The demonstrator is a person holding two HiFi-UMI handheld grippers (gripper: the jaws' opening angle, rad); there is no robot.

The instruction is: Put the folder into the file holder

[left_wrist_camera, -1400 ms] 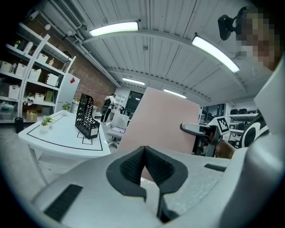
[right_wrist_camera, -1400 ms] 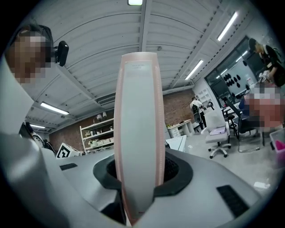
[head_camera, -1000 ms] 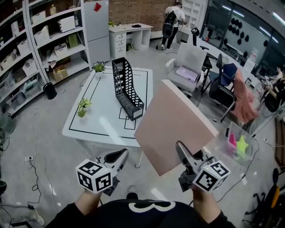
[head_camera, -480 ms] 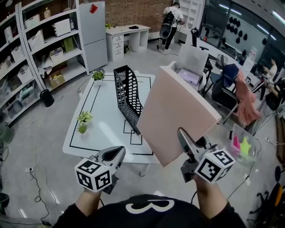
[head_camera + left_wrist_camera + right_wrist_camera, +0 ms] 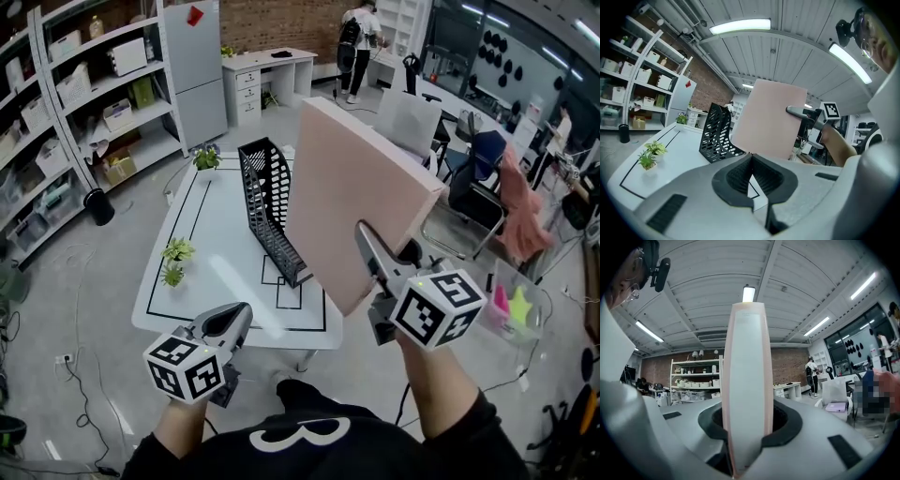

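Note:
A large pink folder (image 5: 354,192) stands nearly upright in the air, and my right gripper (image 5: 367,251) is shut on its lower edge. In the right gripper view the folder (image 5: 747,371) shows edge-on, clamped between the jaws of the right gripper (image 5: 747,414). The black mesh file holder (image 5: 266,208) stands on the white table (image 5: 211,281), just left of and behind the folder, partly hidden by it. My left gripper (image 5: 234,321) hovers low over the table's near edge, shut and empty. The left gripper view shows the file holder (image 5: 716,133) beside the folder (image 5: 766,119).
Two small potted plants (image 5: 176,260) sit at the table's left side, and a third (image 5: 206,157) at its far corner. Chairs (image 5: 405,122) and a clear bin (image 5: 506,305) stand to the right. Shelves (image 5: 84,94) line the left wall. A person (image 5: 356,37) stands far back.
The right gripper has lifted the folder, turned it more upright and brought it left, closer to the file holder. The left gripper has hardly moved.

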